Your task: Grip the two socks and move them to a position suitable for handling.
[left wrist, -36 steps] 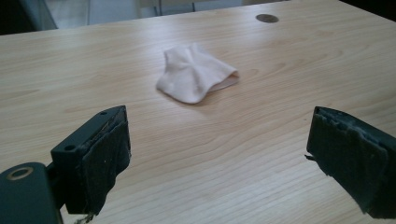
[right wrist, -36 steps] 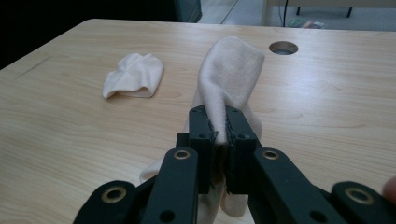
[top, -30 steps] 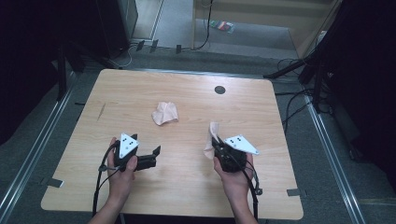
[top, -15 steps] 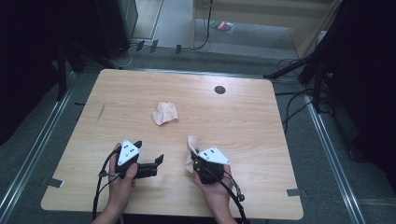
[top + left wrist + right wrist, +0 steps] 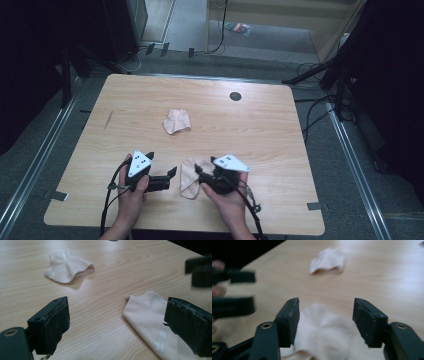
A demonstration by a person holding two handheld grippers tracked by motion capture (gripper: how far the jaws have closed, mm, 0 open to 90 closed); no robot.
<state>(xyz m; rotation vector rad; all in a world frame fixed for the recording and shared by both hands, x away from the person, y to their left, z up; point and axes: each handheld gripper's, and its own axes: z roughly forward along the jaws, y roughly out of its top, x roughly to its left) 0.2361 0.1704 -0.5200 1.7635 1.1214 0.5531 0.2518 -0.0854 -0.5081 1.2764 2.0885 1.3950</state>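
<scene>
Pale peach cloth [image 5: 189, 176] lay flat near the front edge of the wooden worktop [image 5: 260, 130], between the two tools. The right tool [image 5: 201, 175] had just been opening; its jaws stood apart with the cloth between them, unpressed. The left tool [image 5: 167, 175] also stood apart, just beside the cloth. A second, crumpled cloth [image 5: 176, 121] sat near the worktop's middle. The near cloth looked light, limp and thin, likely to sag and fold when lifted; a pinch at a corner or hem should have suited it.
</scene>
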